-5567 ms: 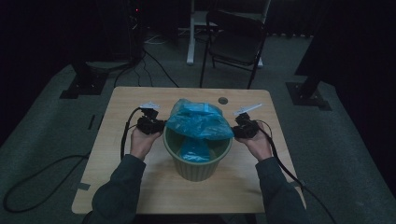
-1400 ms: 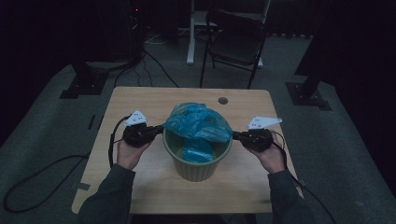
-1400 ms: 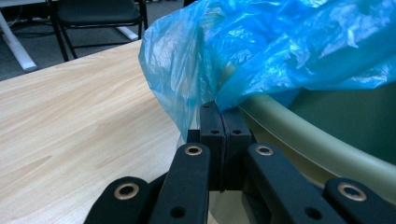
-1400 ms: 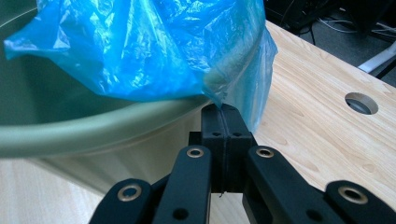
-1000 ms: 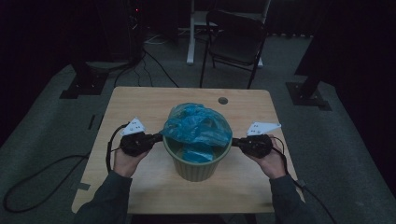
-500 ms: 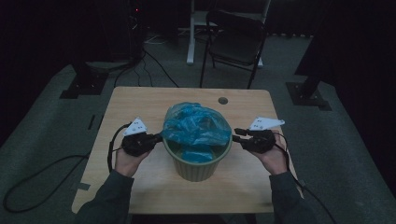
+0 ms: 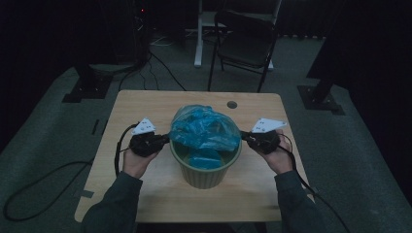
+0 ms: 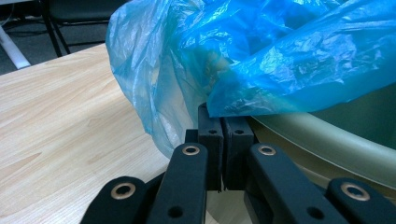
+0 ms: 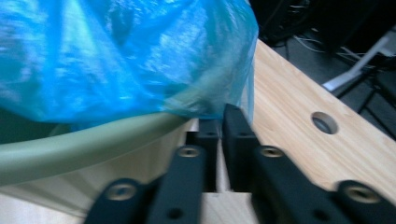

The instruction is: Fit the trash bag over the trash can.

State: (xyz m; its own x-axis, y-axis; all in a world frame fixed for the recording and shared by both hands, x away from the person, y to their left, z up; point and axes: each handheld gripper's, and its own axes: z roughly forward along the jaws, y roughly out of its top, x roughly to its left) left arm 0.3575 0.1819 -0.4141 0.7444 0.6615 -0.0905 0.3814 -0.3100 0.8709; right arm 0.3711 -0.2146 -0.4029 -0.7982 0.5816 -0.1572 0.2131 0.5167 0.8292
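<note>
Your left gripper [image 7: 165, 139] sits at the left rim of the green bin [image 7: 205, 171], your right gripper [image 7: 244, 138] at the right rim. The bin stands mid-table on the wooden table [image 7: 145, 107], nearer your edge. The blue bag [image 7: 204, 127] is draped over the bin mouth, puffed up above the rim, with some of it sagging inside.

The high view gives the layout but no jaw detail. The 2 gripper views fill that in:
- Left gripper view: jaws together [image 8: 226, 140], pads pressed flat against each other, bag edge [image 8: 243, 70] hanging right over the tips. Clamped on the film as far as it shows, just outside the bin rim [image 8: 327, 140].
- Right gripper view: jaws [image 9: 220, 133] nearly together with a thin slit between them, bag hem [image 9: 201, 105] meeting the tips. You can't tell if film is actually pinched there. Bin rim [image 9: 84, 137] runs just beside the jaws.

The right gripper view also shows the table's round hole [image 9: 324, 122] close up; in the high view it's a small dot [image 7: 231, 104] behind the bin.
</note>
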